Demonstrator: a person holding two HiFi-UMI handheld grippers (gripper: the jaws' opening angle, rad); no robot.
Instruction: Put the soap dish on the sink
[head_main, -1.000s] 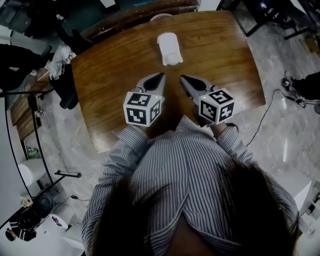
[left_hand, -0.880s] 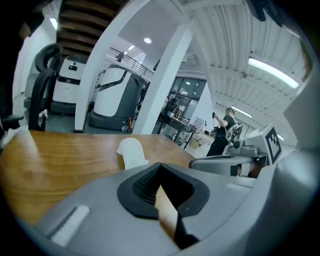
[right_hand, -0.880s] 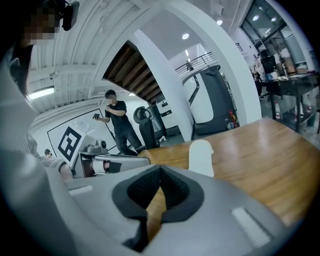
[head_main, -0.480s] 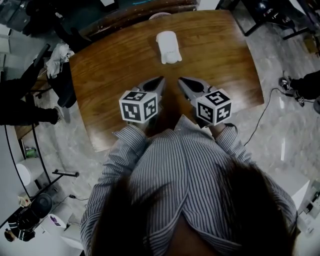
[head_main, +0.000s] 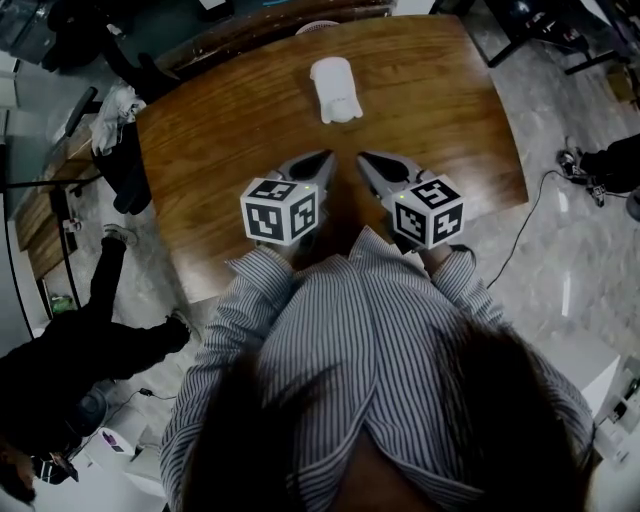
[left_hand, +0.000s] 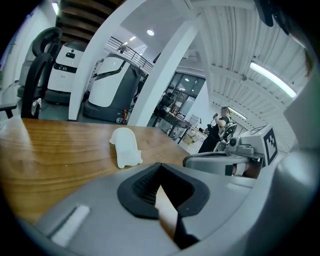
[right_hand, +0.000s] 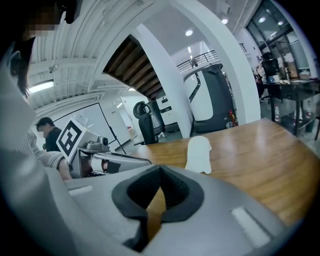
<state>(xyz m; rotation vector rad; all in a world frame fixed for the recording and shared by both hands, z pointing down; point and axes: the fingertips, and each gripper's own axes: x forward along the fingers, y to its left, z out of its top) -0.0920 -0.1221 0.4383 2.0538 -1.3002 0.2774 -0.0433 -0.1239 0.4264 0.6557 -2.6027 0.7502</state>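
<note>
The white soap dish (head_main: 336, 90) lies on the far middle of the wooden table (head_main: 220, 130), well beyond both grippers. My left gripper (head_main: 325, 155) and right gripper (head_main: 362, 157) hover side by side over the table's near edge, close to my chest, both shut and empty. In the left gripper view the soap dish (left_hand: 126, 146) sits ahead and left of the closed left gripper (left_hand: 159, 170), with the right gripper (left_hand: 220, 161) alongside. The right gripper view has the soap dish (right_hand: 198, 154) ahead and slightly right of the closed right gripper (right_hand: 160, 175).
A dark office chair (head_main: 125, 165) with a white cloth (head_main: 112, 115) on it stands at the table's left edge. A person in black (head_main: 90, 350) is on the floor at lower left. A cable (head_main: 530, 220) runs across the floor at right.
The left gripper has rolled a little about its own axis while both hands stayed in place. The person in black has moved down along the left of the floor.
</note>
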